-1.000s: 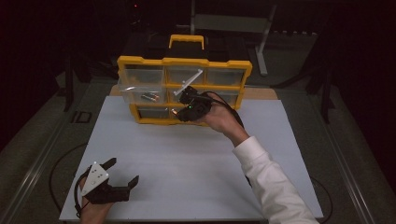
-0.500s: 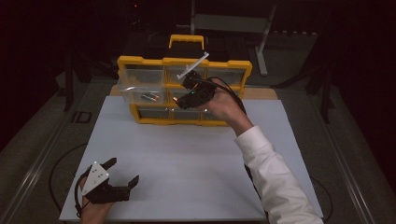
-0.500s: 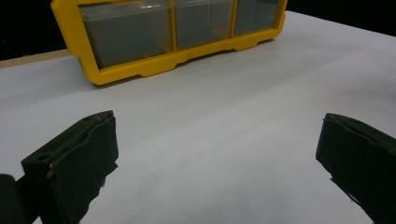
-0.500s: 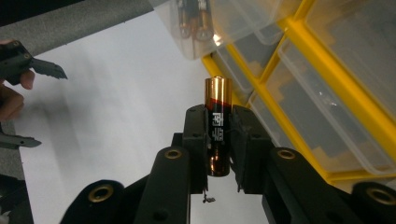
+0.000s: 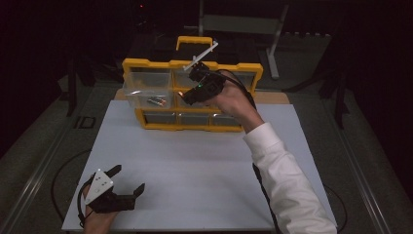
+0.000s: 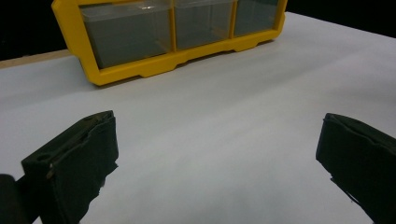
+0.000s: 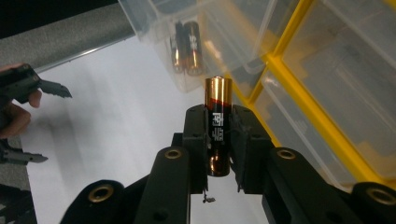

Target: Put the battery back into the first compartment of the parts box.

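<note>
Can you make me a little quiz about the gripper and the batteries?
1. What does the right gripper hold?
2. True or false: the left gripper is shut on a screw.
3. Where do two more batteries lie? A) in a pulled-out clear drawer of the yellow organizer B) on the white table

Key: 1. A battery, pinched between its jaws. 2. False; its jaws stand open and empty. 3. A.

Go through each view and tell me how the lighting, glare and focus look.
High view: dim, room black beyond the white table, organizer lit. Left gripper view: the near fingers soft and dark, table evenly bright. Right gripper view: battery sharp with a glint on its copper end; glare streaks on the clear drawer.
</note>
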`<state>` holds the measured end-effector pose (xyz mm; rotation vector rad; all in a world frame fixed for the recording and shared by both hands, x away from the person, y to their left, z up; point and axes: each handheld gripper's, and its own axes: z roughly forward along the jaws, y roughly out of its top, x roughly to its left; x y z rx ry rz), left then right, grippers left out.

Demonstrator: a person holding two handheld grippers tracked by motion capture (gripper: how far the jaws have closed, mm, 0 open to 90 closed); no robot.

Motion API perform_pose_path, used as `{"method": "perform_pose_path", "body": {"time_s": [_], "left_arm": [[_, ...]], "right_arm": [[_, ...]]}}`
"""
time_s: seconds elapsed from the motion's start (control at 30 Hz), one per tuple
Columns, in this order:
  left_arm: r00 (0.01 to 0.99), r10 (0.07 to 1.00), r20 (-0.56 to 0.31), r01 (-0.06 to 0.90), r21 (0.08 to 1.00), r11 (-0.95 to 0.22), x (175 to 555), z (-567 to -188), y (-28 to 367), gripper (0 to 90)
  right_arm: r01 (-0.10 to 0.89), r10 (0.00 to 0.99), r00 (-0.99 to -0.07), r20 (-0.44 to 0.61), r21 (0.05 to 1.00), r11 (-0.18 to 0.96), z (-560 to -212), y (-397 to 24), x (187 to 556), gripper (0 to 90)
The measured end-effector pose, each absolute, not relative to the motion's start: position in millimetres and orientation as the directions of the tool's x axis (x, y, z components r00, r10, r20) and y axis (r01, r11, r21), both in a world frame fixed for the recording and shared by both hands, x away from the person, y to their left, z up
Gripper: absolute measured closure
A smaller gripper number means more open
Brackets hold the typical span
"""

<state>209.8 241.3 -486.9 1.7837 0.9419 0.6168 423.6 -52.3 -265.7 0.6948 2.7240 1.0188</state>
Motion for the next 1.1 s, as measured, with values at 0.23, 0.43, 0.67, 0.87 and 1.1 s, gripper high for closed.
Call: {"method": "perform_pose_path", "body": {"time_s": [0.23, 0.43, 0.67, 0.87, 1.1], "left_arm": [[0.568, 0.823, -0.012, 0.322, 0.924, -0.209, 209.8, -487.1, 241.1, 0.0], [0.568, 0.823, -0.012, 0.321, 0.924, -0.208, 209.9, -487.1, 240.9, 0.0], [0.567, 0.824, -0.012, 0.321, 0.924, -0.207, 209.8, -487.0, 241.2, 0.0], [0.567, 0.823, -0.012, 0.319, 0.925, -0.207, 209.6, -486.7, 242.2, 0.0], [0.568, 0.823, -0.013, 0.317, 0.926, -0.205, 209.0, -486.4, 242.3, 0.0]], "right_arm": [[0.367, 0.475, -0.880, 0.024, 0.670, 0.645, -252.7, -49.2, 426.2, 76.8], [0.366, 0.483, -0.875, 0.026, 0.688, 0.626, -237.6, -43.7, 429.4, 76.8], [0.358, 0.485, -0.874, 0.023, 0.705, 0.612, -223.1, -28.3, 432.4, 76.8], [0.339, 0.484, -0.875, 0.004, 0.719, 0.607, -212.6, -10.0, 434.6, 76.8], [0.349, 0.500, -0.866, 0.007, 0.724, 0.595, -214.6, 9.6, 440.9, 76.8]]}}
